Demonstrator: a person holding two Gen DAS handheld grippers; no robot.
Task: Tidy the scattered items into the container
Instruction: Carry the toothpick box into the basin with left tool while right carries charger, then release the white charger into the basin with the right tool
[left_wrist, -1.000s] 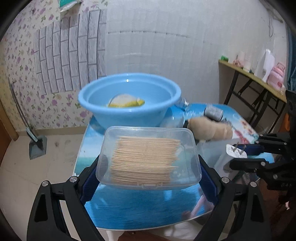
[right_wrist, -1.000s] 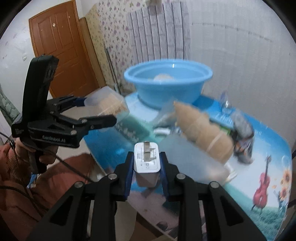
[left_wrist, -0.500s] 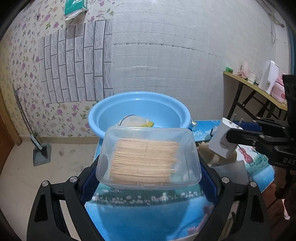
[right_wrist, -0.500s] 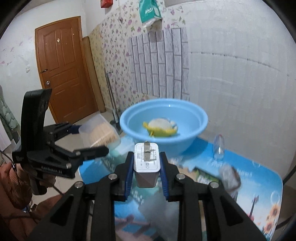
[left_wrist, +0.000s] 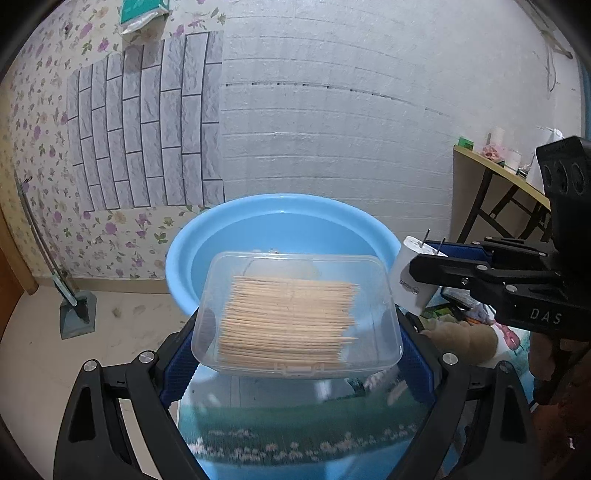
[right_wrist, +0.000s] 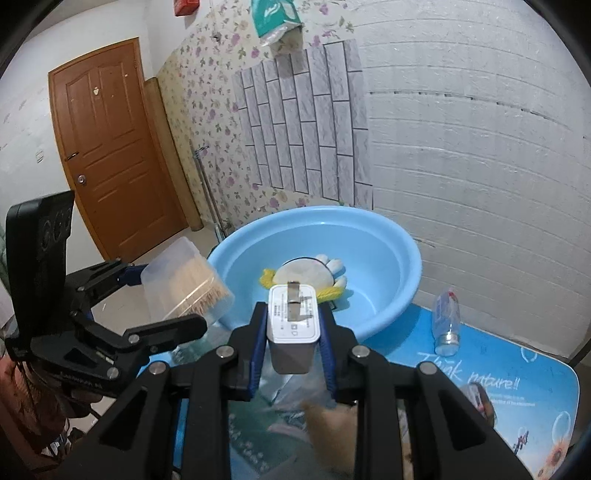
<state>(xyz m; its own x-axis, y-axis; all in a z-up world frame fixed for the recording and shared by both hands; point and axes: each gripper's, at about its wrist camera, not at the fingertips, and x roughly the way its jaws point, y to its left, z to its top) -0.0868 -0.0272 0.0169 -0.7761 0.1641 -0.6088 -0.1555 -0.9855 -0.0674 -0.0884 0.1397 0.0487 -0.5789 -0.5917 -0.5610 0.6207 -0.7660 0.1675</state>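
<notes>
- The left gripper (left_wrist: 297, 328) clamps a clear toothpick box (left_wrist: 295, 314) across its width, held in the air at the near rim of the blue basin (left_wrist: 177, 258).
- The right gripper (right_wrist: 293, 332) is clenched on a white plug adapter (right_wrist: 293, 321), prongs up, also just short of the basin's near rim.
- Inside the basin lies a white and yellow plush toy (right_wrist: 306, 275); the adapter hides its near edge in the right wrist view, and the box covers most of it in the left wrist view.
- A small clear bottle (right_wrist: 445, 317) lies on the blue printed table (right_wrist: 517, 376), right of the basin and near the wall.
- A tan fuzzy item (left_wrist: 465, 341) rests on the table below the right gripper, blurred.
- Further off: a wooden door (right_wrist: 107, 147), a dustpan (left_wrist: 77, 314) on the floor, and a side desk (left_wrist: 491, 170) far right.
</notes>
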